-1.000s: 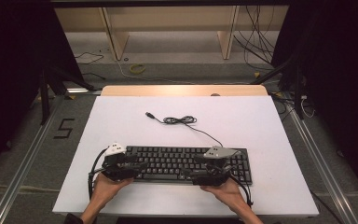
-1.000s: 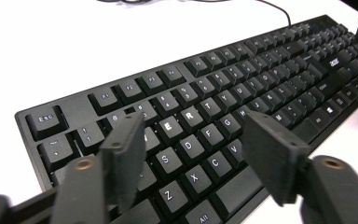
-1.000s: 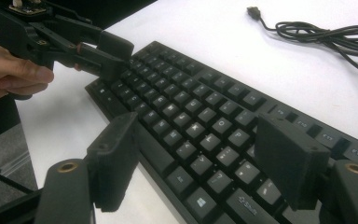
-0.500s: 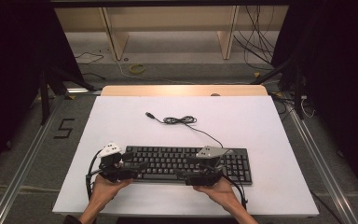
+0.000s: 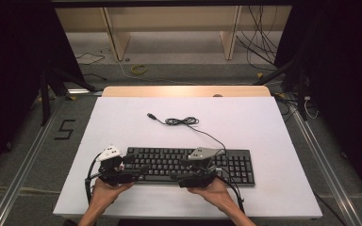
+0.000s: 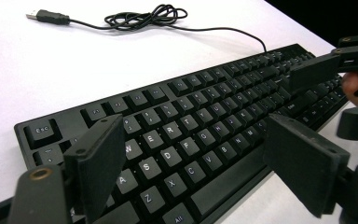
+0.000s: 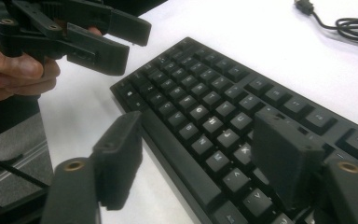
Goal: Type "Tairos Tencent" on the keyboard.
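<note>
A black keyboard (image 5: 165,160) lies across the near half of the white table (image 5: 264,122). Its black cable (image 5: 181,121) is coiled behind it and ends in a loose USB plug (image 5: 150,115). My left gripper (image 5: 134,165) is at the keyboard's left end. It is open, its jaws have just been opening, and they straddle the letter keys (image 6: 193,140) without pressing them. My right gripper (image 5: 178,170) is at the front edge near the middle. It is open, and its jaws have just been closing a little. One jaw is over the keys and the other over the table (image 7: 198,130).
The right gripper (image 6: 335,65) shows at the right of the left gripper view. The left gripper (image 7: 98,32) and its hand (image 7: 18,70) show at the top left of the right gripper view. A wooden strip (image 5: 184,91) borders the table's far edge, with floor cables beyond.
My right hand and its gripper have slid left along the keyboard's front edge toward the left gripper. The left hand has stayed about where it was.
</note>
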Demonstrator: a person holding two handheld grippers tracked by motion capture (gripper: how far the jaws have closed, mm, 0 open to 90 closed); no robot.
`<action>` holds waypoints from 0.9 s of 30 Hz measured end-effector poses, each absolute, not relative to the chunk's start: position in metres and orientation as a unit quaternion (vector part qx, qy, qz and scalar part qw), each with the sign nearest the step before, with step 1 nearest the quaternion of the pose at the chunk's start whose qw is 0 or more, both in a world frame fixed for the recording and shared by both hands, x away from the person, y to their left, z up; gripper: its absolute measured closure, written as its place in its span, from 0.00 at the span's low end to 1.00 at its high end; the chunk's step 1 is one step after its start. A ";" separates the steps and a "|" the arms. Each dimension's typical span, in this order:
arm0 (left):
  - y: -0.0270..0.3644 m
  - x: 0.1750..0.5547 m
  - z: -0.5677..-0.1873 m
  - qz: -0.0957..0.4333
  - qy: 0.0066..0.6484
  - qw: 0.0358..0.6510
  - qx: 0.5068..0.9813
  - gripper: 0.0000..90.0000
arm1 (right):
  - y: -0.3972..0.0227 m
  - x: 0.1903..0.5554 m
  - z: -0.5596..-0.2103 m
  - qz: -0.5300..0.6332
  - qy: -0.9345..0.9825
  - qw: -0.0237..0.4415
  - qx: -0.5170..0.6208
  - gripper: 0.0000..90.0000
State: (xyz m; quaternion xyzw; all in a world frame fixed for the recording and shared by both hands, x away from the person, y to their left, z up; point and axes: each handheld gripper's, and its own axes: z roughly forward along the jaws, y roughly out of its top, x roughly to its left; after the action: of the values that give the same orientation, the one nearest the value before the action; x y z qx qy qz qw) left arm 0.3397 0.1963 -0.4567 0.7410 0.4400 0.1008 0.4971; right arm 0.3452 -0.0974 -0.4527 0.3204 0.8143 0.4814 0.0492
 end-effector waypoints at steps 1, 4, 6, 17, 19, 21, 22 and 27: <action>0.197 0.339 -0.457 0.101 0.440 0.497 0.741 0.23 | -0.096 0.345 -0.453 0.481 0.815 0.048 0.319 0.42; 0.198 0.338 -0.456 0.103 0.441 0.498 0.740 0.23 | -0.092 0.346 -0.453 0.479 0.819 0.045 0.313 0.49; 0.198 0.337 -0.456 0.102 0.442 0.499 0.739 0.24 | -0.090 0.346 -0.453 0.475 0.823 0.044 0.310 0.55; 0.202 0.333 -0.456 0.105 0.442 0.500 0.737 0.25 | -0.077 0.350 -0.462 0.455 0.836 0.040 0.305 0.87; 0.203 0.333 -0.456 0.106 0.442 0.499 0.738 0.25 | -0.074 0.350 -0.464 0.449 0.839 0.037 0.304 0.91; 0.203 0.332 -0.456 0.106 0.443 0.499 0.737 0.25 | -0.070 0.351 -0.467 0.444 0.843 0.035 0.302 0.95; 0.204 0.332 -0.456 0.105 0.443 0.500 0.737 0.25 | -0.070 0.351 -0.467 0.443 0.844 0.035 0.301 0.97; 0.204 0.331 -0.456 0.105 0.442 0.499 0.738 0.25 | -0.065 0.352 -0.472 0.432 0.849 0.037 0.302 1.00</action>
State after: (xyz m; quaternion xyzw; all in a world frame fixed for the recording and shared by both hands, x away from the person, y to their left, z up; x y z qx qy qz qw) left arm 0.3305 0.2038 -0.4564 0.7380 0.4415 0.1050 0.4993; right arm 0.3524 -0.0650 -0.4717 0.3024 0.8488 0.4321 0.0367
